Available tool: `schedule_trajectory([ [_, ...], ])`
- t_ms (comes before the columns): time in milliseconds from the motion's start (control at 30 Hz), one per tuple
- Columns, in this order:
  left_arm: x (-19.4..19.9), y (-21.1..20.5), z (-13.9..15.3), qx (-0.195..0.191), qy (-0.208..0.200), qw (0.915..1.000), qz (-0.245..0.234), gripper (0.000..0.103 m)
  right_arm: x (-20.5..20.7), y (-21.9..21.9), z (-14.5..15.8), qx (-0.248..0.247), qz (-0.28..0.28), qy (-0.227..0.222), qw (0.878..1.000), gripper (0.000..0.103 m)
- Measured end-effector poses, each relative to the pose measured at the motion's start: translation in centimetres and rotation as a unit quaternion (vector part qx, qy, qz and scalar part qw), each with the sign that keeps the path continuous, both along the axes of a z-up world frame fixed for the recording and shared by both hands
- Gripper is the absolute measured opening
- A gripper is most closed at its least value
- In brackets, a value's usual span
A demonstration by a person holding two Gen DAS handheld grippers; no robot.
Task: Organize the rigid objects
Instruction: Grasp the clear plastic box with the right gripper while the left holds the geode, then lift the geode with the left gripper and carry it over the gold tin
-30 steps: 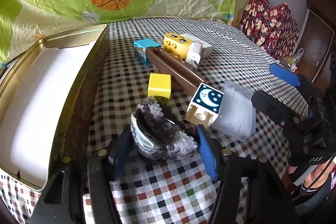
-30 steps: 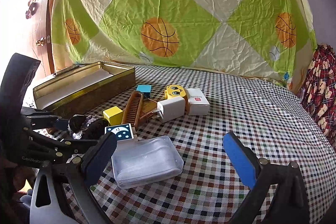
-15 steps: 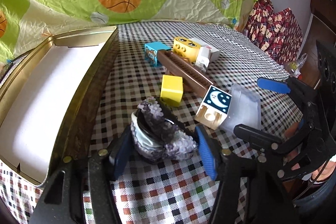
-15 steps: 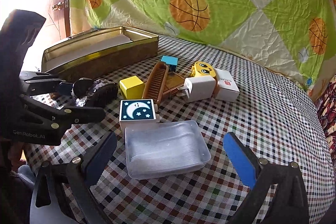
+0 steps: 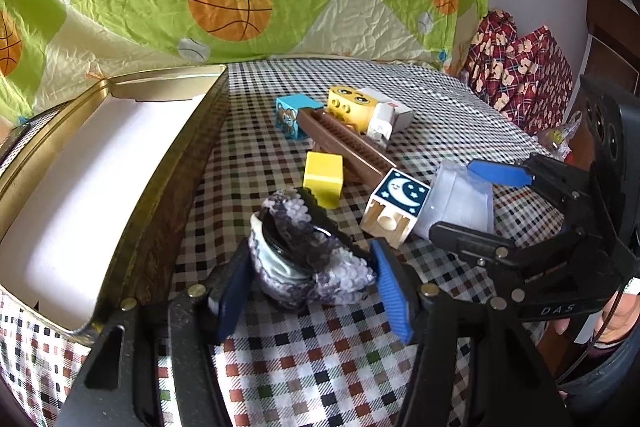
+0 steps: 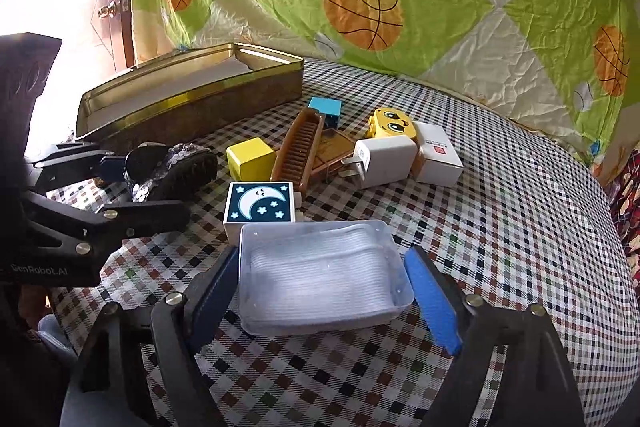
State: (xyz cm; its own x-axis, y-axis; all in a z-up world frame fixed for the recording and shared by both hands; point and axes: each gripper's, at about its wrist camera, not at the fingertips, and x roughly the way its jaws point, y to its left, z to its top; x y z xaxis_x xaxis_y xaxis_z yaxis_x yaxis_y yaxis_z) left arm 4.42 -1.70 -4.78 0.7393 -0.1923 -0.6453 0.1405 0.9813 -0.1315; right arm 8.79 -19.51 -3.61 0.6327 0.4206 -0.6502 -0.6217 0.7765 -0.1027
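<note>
1. Since the earlier frames the right gripper point(image 6: 320, 291) has come forward until the clear plastic box point(image 6: 322, 277) lies between its blue pads, where before it sat ahead of them; the jaws are closing, left pad near the box wall, right pad a sliver short. No firm contact visible yet.
2. Reading: the pick of the box is under way, not complete. The box still rests on the checked tablecloth point(image 6: 500, 227), touching the moon block point(image 6: 260, 205).
3. The left gripper point(image 5: 310, 277) has barely moved: its pads stay pinched on the small sequinned boot point(image 5: 304, 251), just beside the tin's wall.
4. Materials. Box: thin translucent plastic, rectangular, rounded corners, ribbed white contents; judged slippery and liable to flex under squeeze. Boot: scaly sequins, dark sole, irregular shape.
5. Outward, in a loose pile: yellow cube point(image 6: 250, 158), brown comb point(image 6: 300, 147) with fine teeth, white charger point(image 6: 386, 163) with metal prongs, yellow face brick point(image 6: 392, 123), white carton point(image 6: 438, 155), blue block point(image 6: 325, 107). All hard-edged plastic or card.
6. The gold tin point(image 6: 192, 99), long, shallow, white-lined, holds nothing visible; likely destination.
</note>
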Motion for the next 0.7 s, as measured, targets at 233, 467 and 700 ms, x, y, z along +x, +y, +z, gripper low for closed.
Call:
schedule_trajectory([
  [233,-0.8,0.1,0.3,-0.001,-0.032,0.9994,0.01,0.059,-1.1,-0.6,0.8,0.028,-0.006,-0.041,0.999,0.084],
  [467,-1.5,0.2,0.6,-0.002,-0.057,0.9982,0.019,0.059,-1.4,-0.9,1.2,0.038,-0.012,-0.066,0.997,0.084],
  [700,-1.9,0.1,0.7,0.002,-0.072,0.9971,0.024,0.059,-2.0,-1.4,1.5,0.052,-0.017,-0.087,0.995,0.084],
])
